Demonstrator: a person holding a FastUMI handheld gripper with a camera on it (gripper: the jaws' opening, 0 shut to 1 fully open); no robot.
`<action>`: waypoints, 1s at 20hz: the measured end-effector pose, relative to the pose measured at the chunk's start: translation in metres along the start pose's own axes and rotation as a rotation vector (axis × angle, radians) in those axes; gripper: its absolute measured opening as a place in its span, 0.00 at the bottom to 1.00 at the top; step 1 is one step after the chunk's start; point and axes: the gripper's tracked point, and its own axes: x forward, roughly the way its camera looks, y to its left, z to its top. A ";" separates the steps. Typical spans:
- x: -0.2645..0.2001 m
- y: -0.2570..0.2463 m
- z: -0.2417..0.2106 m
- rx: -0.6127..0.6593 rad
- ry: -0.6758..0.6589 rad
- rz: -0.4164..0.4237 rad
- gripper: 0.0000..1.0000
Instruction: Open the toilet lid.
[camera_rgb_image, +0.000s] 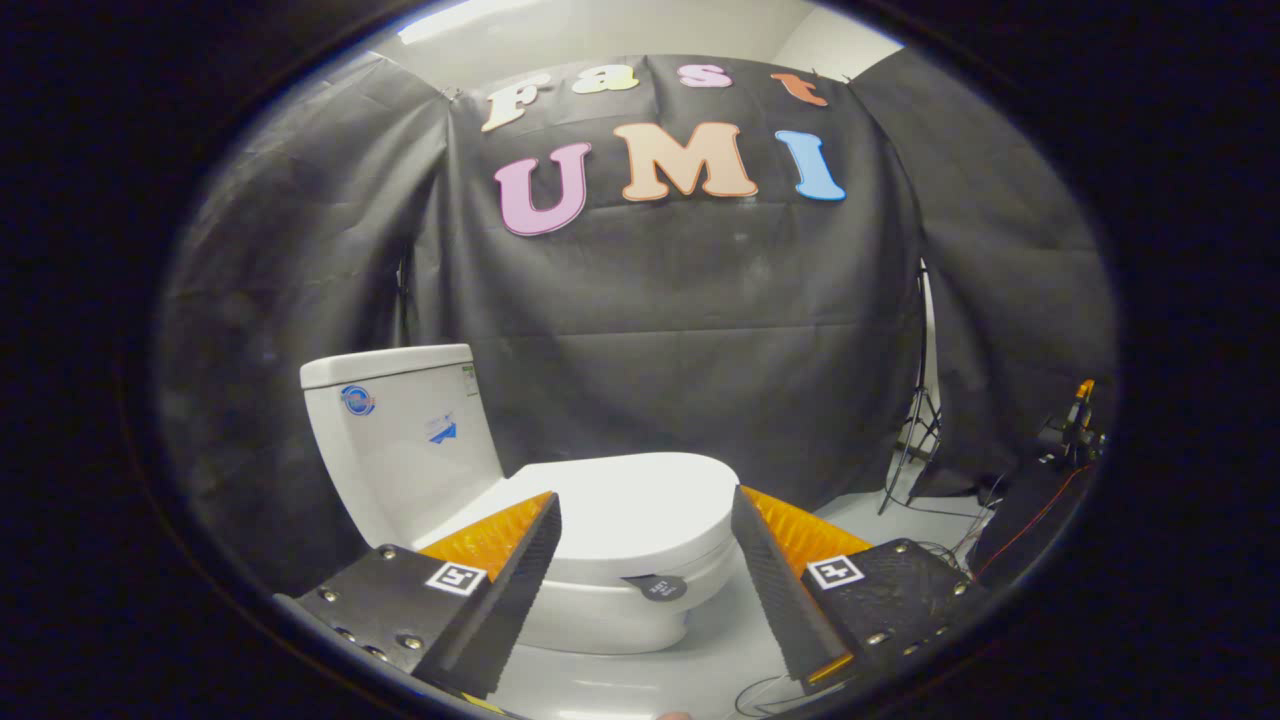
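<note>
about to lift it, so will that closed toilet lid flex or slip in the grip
The toilet lid looks like stiff moulded plastic, so probably little flex. Its glossy surface may slip between the open hand-held gripper fingers. It likely swings up toward the tank.

One toilet (560, 520) stands here with one closed lid (630, 505) and, behind the lid, one tank (400, 440); one tripod stand (915, 440) rises beyond it.

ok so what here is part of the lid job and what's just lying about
For the job:
- toilet lid, closed
- small dark tab at its front edge
- claw, open, lid just ahead

Lying about:
- cistern
- light stand
- cables on floor
</note>
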 end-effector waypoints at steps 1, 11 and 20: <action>0.001 0.003 -0.002 0.002 0.006 0.002 1.00; 0.025 -0.016 -0.053 0.182 0.176 -0.088 1.00; 0.042 -0.032 -0.131 0.546 0.446 -0.163 0.99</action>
